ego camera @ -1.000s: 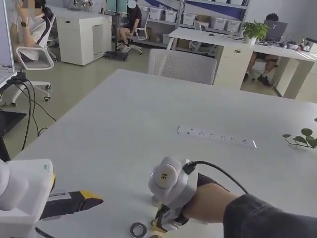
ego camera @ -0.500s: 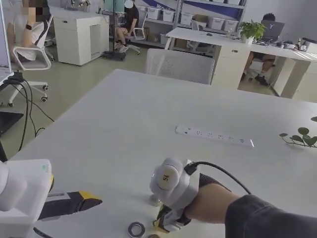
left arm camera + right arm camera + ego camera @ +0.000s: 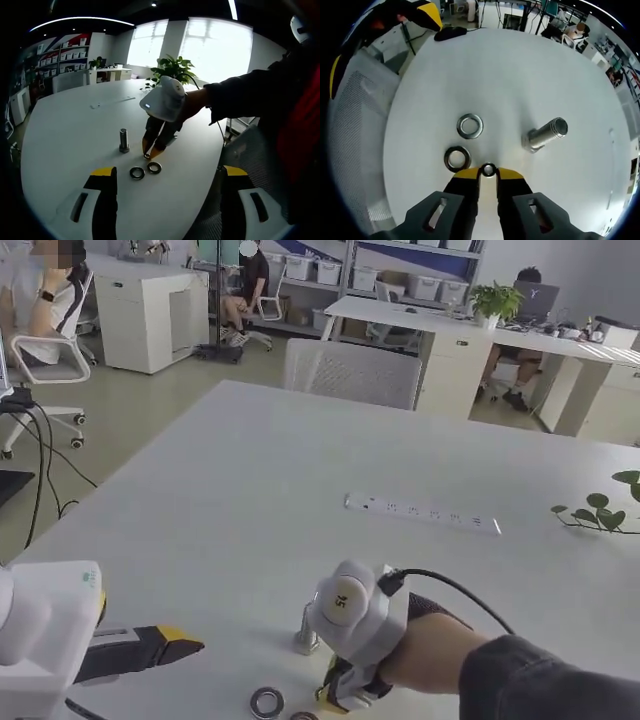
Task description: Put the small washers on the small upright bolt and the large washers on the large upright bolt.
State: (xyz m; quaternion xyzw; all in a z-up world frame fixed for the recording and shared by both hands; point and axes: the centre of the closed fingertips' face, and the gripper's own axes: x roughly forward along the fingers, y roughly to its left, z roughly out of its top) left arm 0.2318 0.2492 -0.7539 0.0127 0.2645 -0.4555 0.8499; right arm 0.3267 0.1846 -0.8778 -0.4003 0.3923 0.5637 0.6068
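White table [image 3: 250,470]: upright bolt [image 3: 543,134], two washers [image 3: 470,126] beside it, power strip [image 3: 422,513] farther off.

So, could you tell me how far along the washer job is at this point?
Done: nothing yet; the upright steel bolt stands bare. In hand: the right gripper pinches a small metal washer at its tips. To do: that washer, plus the larger silver washer and the darker washer beside it, both flat on the white table. The left gripper is open, holding nothing.
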